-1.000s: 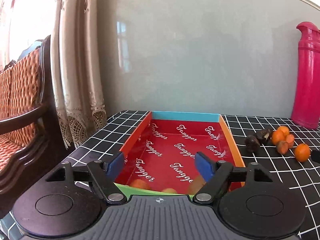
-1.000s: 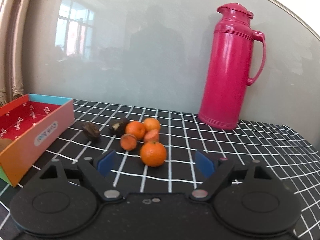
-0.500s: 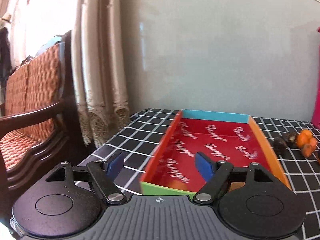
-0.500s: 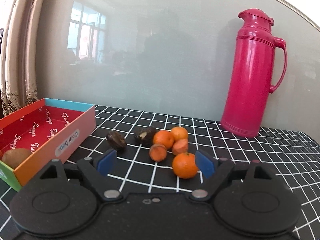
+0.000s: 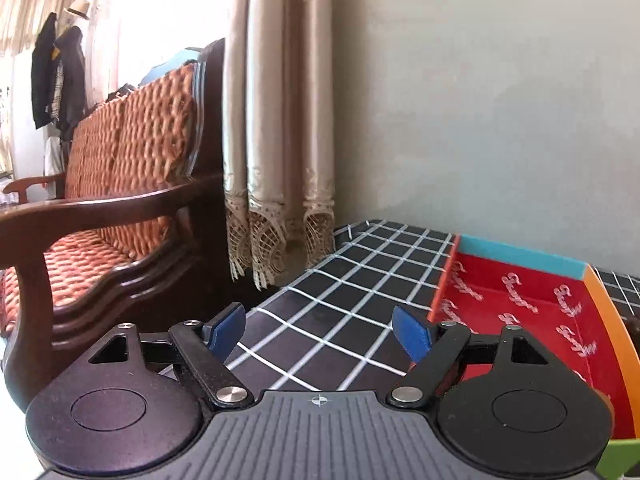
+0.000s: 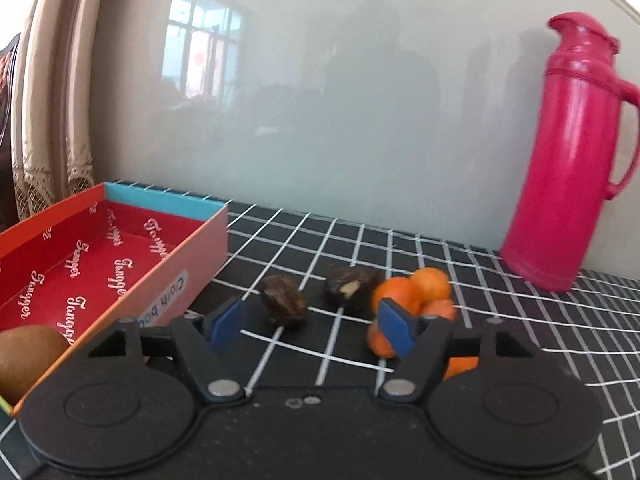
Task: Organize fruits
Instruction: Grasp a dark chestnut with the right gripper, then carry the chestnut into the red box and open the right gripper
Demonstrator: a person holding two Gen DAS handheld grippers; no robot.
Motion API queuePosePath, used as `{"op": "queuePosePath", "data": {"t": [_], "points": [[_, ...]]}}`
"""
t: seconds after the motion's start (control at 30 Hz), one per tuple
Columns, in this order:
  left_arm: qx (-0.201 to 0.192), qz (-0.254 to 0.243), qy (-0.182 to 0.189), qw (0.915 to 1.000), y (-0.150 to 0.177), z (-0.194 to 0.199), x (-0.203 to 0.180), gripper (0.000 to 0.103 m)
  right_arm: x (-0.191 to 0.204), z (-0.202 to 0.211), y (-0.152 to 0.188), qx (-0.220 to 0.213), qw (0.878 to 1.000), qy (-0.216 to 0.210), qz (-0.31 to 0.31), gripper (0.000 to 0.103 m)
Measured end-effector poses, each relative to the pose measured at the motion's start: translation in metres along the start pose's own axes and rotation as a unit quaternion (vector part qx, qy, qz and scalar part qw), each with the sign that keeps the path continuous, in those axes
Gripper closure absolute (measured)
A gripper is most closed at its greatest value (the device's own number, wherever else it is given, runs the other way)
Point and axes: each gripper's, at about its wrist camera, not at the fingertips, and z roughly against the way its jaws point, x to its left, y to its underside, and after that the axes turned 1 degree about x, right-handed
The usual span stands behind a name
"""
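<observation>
An open box (image 6: 164,202) with a red lining stands at the left on the black checked tablecloth, and a brown kiwi (image 6: 28,354) lies in its near corner. Two dark brown fruits (image 6: 284,306) (image 6: 350,288) lie right of the box. Several small oranges (image 6: 400,294) are bunched beside them. My right gripper (image 6: 310,326) hovers just short of the nearer dark fruit; its jaws are closing with nothing between the pads. Its right pad (image 6: 396,330) covers part of the oranges. My left gripper (image 5: 319,332) is open over bare cloth left of the box (image 5: 520,308), its jaws widening slightly.
A tall pink thermos jug (image 6: 568,184) stands at the back right against the glossy wall. Off the table's left edge are a wooden sofa with woven cushions (image 5: 100,200) and a lace-hemmed curtain (image 5: 280,120).
My left gripper swung left, from over the box to the cloth near the table's left edge. My right gripper slid left, from the oranges toward the dark fruit, and its jaws narrowed.
</observation>
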Motion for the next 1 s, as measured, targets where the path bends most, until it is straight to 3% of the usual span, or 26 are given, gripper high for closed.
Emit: {"op": "queuePosePath", "data": {"t": [0.23, 0.57, 0.8, 1.0], "points": [[0.011, 0.023, -0.007, 0.9996, -0.001, -0.014, 0.014, 0.023, 0.016, -0.030, -0.009, 0.025, 0.999, -0.002, 0.019, 0.041], [0.035, 0.033, -0.017, 0.9987, 0.001, -0.029, 0.024, 0.022, 0.017, -0.059, -0.013, 0.071, 0.997, 0.000, 0.008, 0.074], [0.038, 0.035, -0.024, 0.9984, 0.002, -0.030, 0.033, 0.022, 0.012, -0.043, -0.013, 0.065, 0.998, -0.003, -0.003, 0.075], [0.034, 0.046, -0.016, 0.9982, 0.003, -0.023, 0.043, 0.022, 0.018, -0.004, -0.023, 0.031, 0.999, -0.023, 0.004, 0.075]]}}
